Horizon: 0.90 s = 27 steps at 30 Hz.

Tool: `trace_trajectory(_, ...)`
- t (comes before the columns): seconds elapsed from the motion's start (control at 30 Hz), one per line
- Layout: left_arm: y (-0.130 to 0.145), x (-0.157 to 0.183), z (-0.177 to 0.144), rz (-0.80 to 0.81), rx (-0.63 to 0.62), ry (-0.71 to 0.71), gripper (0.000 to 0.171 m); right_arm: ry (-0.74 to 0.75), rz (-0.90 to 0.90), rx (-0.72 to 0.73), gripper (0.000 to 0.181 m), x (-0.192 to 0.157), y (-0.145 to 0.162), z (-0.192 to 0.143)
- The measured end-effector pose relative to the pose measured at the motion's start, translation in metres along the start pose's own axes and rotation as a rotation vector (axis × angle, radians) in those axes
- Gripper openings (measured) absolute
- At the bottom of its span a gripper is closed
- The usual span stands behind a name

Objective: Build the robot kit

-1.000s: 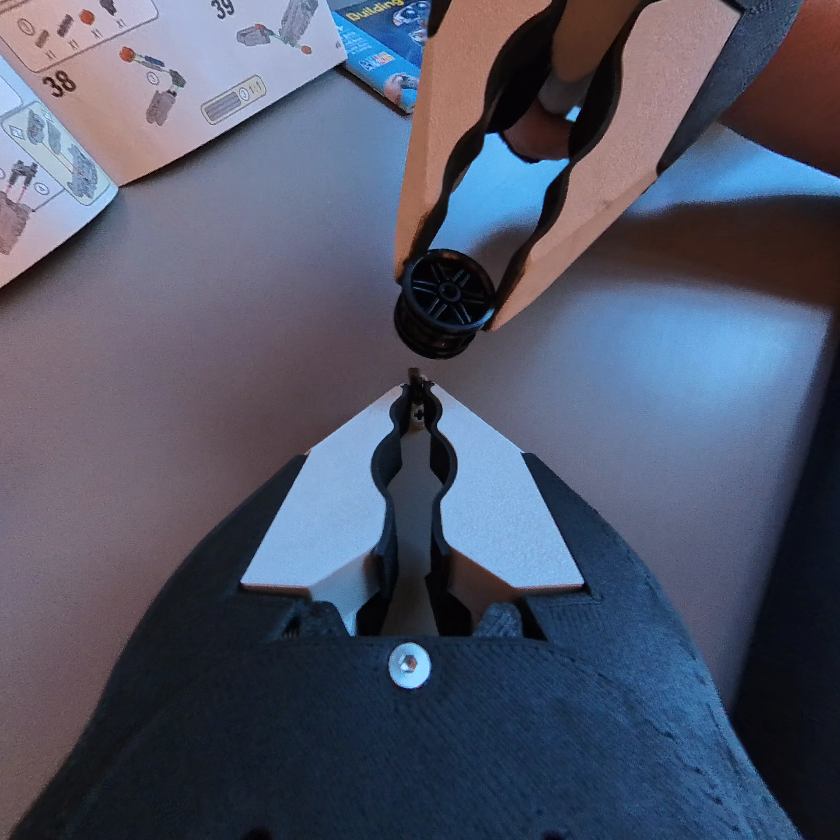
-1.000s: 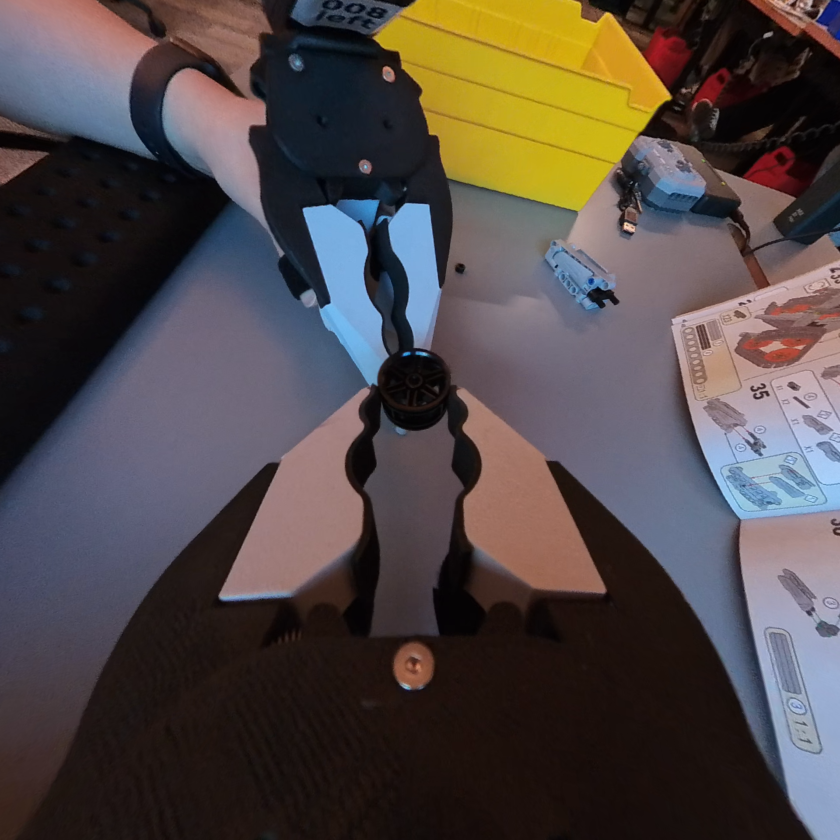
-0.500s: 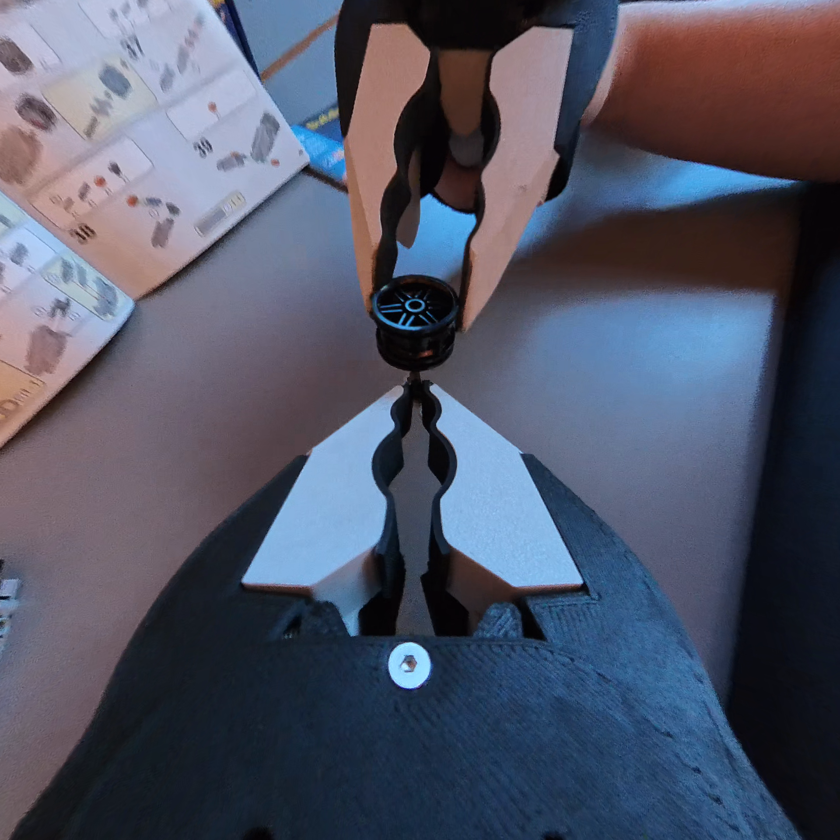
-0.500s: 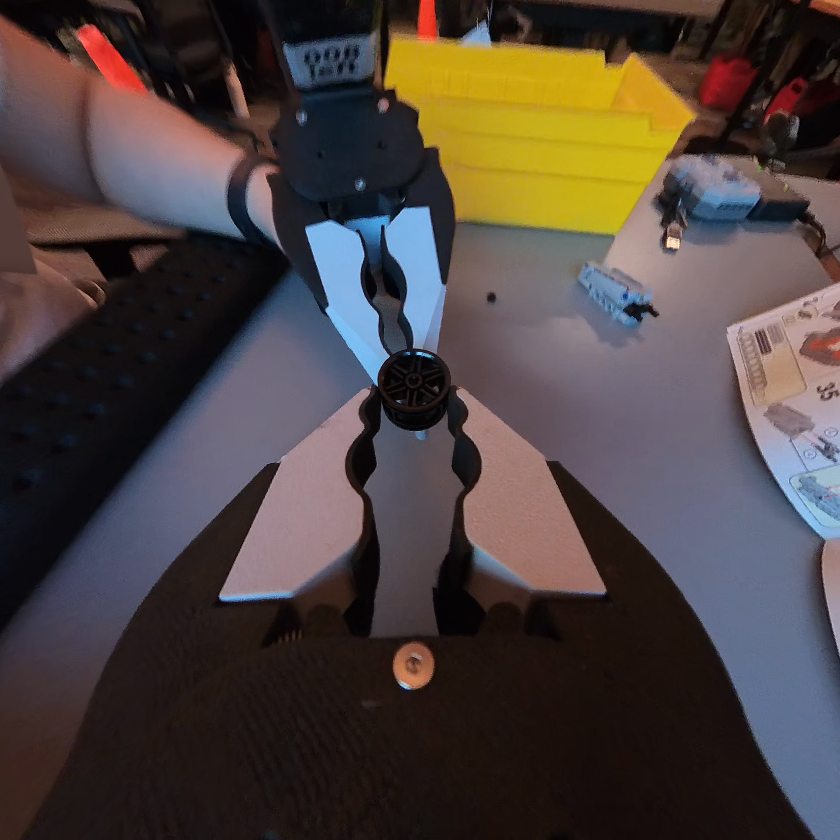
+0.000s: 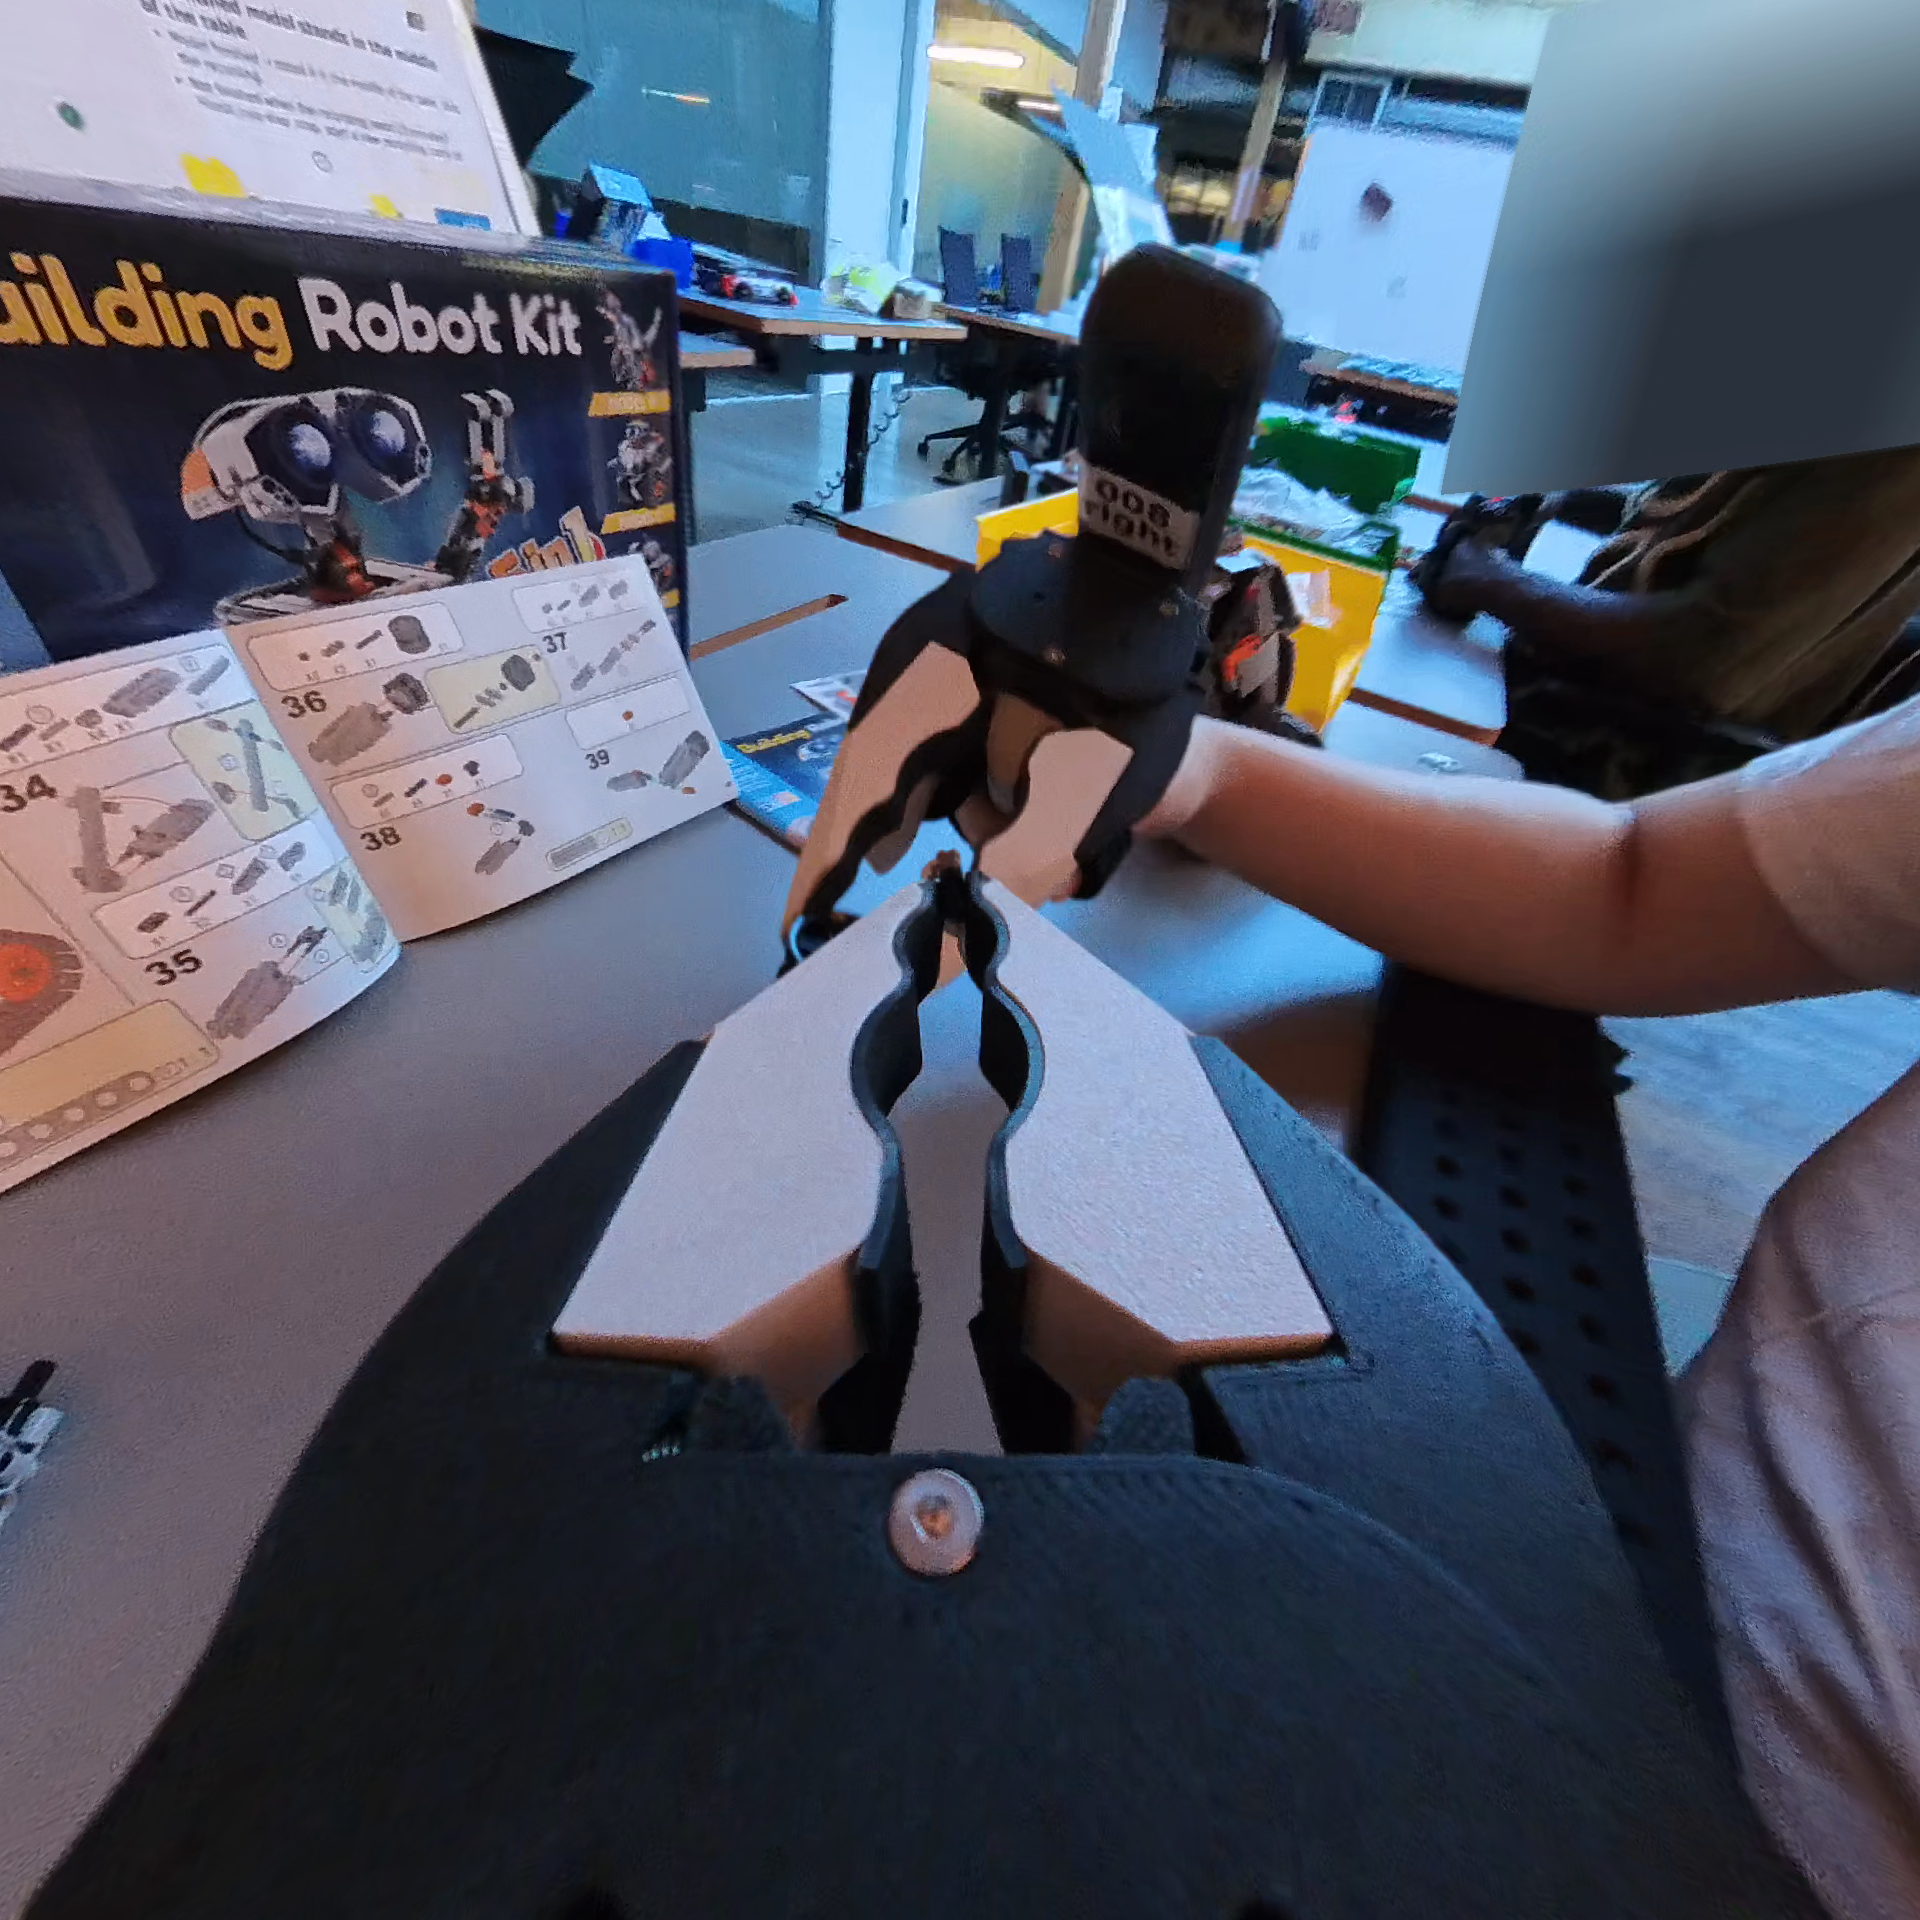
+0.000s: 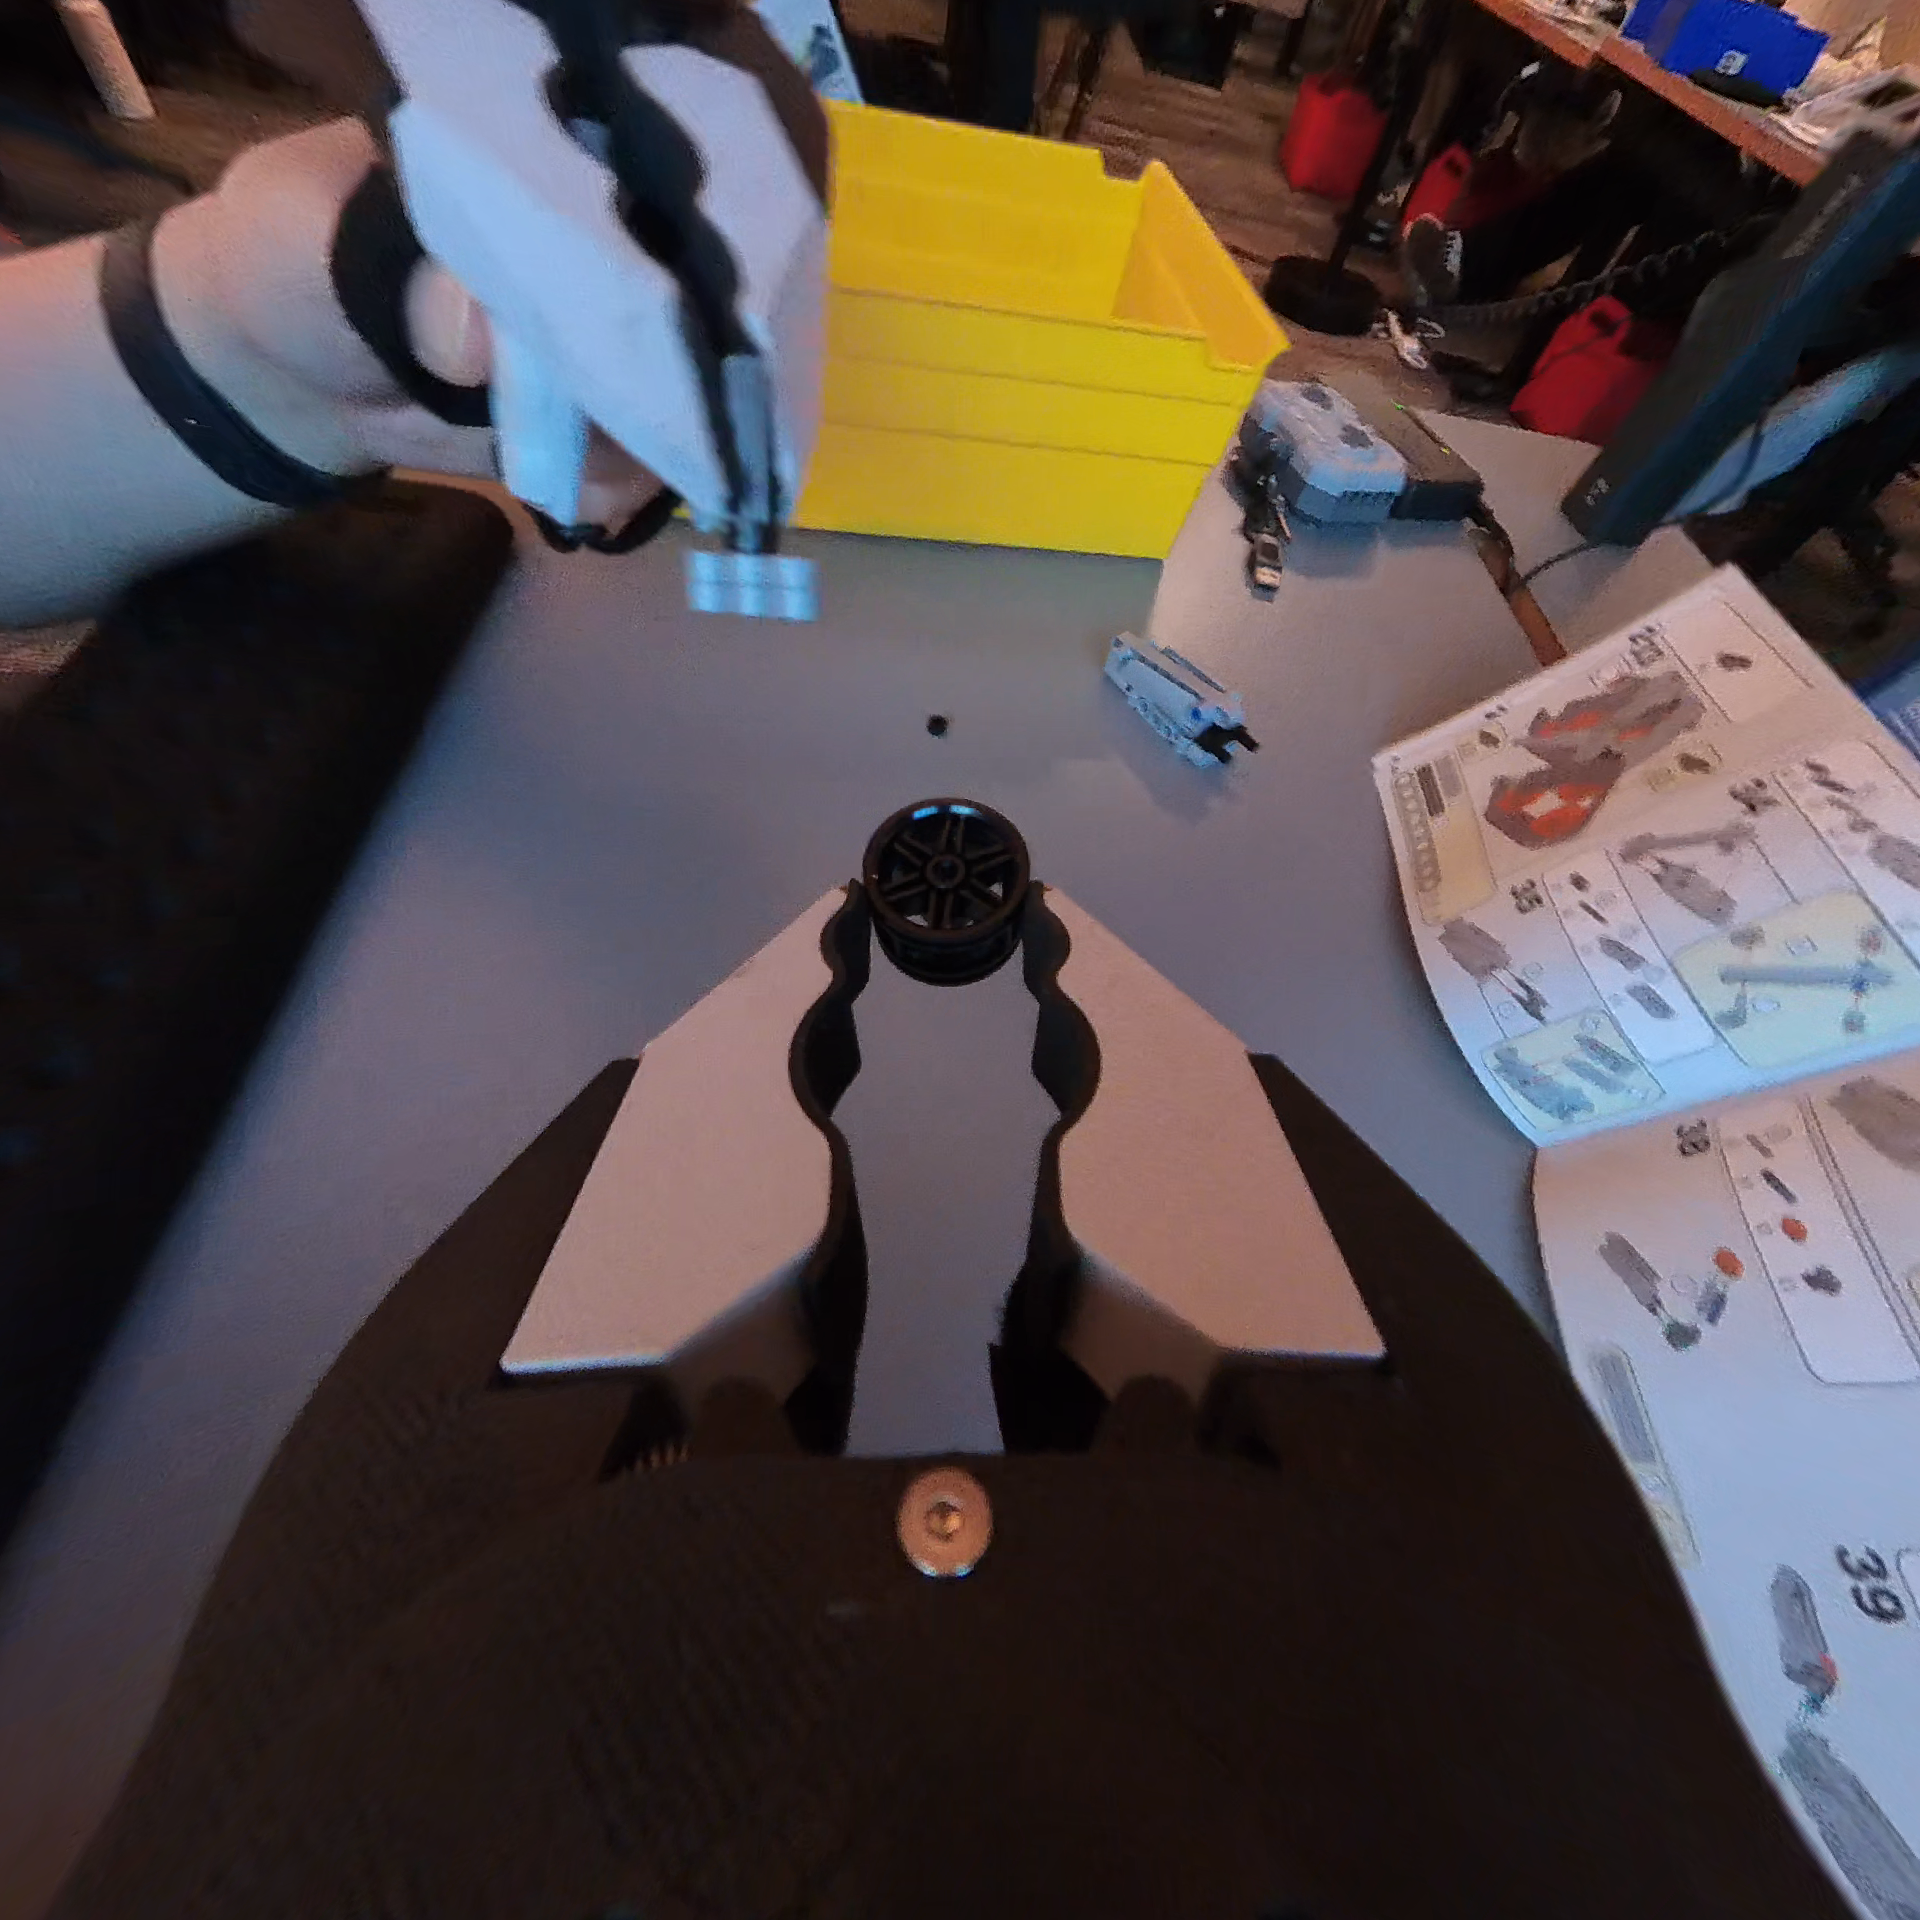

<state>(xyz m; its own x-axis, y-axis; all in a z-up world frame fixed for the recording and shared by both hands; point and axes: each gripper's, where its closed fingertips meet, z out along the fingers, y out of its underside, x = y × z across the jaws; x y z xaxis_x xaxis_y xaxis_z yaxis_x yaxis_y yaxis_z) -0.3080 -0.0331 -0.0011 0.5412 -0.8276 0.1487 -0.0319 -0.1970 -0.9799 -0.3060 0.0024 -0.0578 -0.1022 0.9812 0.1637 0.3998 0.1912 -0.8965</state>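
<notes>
A grey counter [image 5: 312,1195] fills the foreground. Behind it stand more desks [image 5: 821,317] and dark office chairs [image 5: 977,343], before a glass partition [image 5: 675,114] — brightly lit beyond. The floor [image 6: 1174,135] is brown carpet — dim.

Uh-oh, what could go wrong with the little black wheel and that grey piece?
The right gripper pinches the black wheel only at its very tips, so it might pop out and roll across the table. The small grey piece hangs below the left gripper tips and could slip and drop.
</notes>
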Motion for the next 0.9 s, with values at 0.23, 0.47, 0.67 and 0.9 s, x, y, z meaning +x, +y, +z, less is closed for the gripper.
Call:
trace_trajectory(0.23,-0.001,-0.002,0.004,0.064,-0.132,-0.009,0.002,0.184,-0.042,-0.054,0.028,0.009,-0.013,0.007)
trace_trajectory(0.47,0.010,0.013,0.020,0.119,-0.281,0.050,0.002,0.204,-0.238,-0.094,0.028,-0.003,-0.013,0.015)
trace_trajectory(0.67,0.007,0.022,0.030,0.113,-0.280,0.100,0.002,0.109,-0.102,0.052,0.028,-0.010,-0.023,0.015)
trace_trajectory(0.9,-0.004,0.021,0.032,0.130,-0.236,0.075,0.002,0.086,0.064,0.185,0.028,-0.005,-0.034,0.012)
